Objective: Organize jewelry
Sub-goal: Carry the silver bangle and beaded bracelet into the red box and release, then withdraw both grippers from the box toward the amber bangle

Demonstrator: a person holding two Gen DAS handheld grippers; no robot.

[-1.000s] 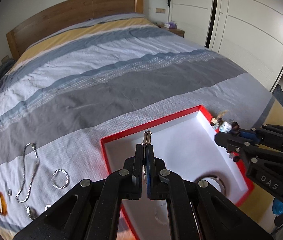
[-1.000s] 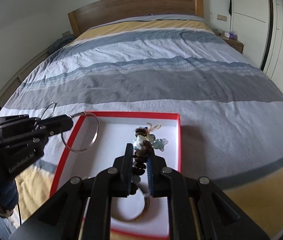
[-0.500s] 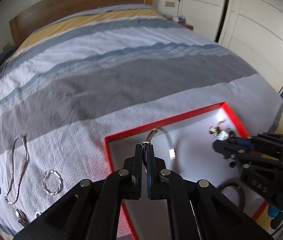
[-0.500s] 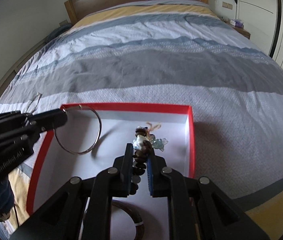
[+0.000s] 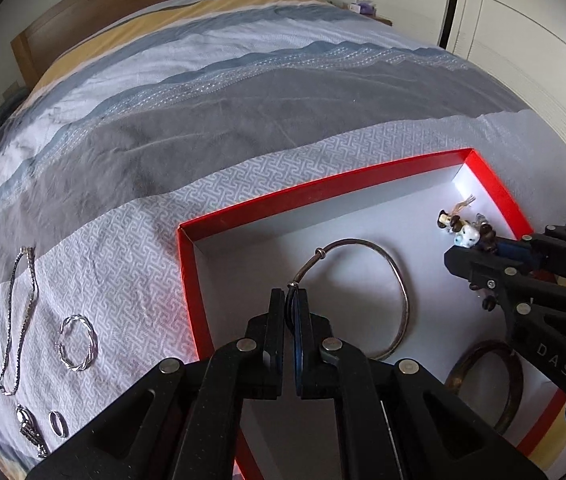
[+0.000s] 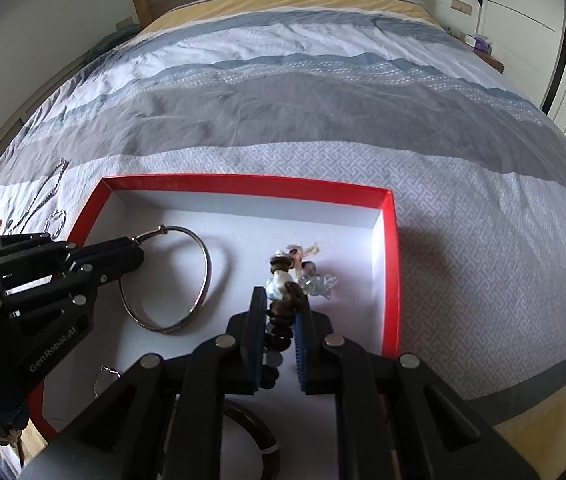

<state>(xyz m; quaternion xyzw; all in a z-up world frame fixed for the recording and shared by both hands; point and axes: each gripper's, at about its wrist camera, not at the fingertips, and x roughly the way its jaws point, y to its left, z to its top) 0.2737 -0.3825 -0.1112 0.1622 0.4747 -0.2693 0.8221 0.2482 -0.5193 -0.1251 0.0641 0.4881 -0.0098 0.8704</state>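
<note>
Silver bangle [image 5: 383,296] pinched by left gripper [image 5: 291,300], beaded bracelet [image 6: 283,300] clamped in right gripper [image 6: 279,304], over red tray [image 6: 390,260]

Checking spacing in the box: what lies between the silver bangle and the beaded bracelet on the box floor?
Only bare white floor of the red box separates the silver bangle from the beaded bracelet, clearest in the right wrist view.

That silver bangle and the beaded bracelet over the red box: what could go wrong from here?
The left gripper pinches the silver bangle only at its thin wire end, so it might twist or slip out. The right gripper grips the beaded bracelet mid-strand; its loose charms could snag on release. Both may land on the dark bangle already in the red box and tangle.
</note>
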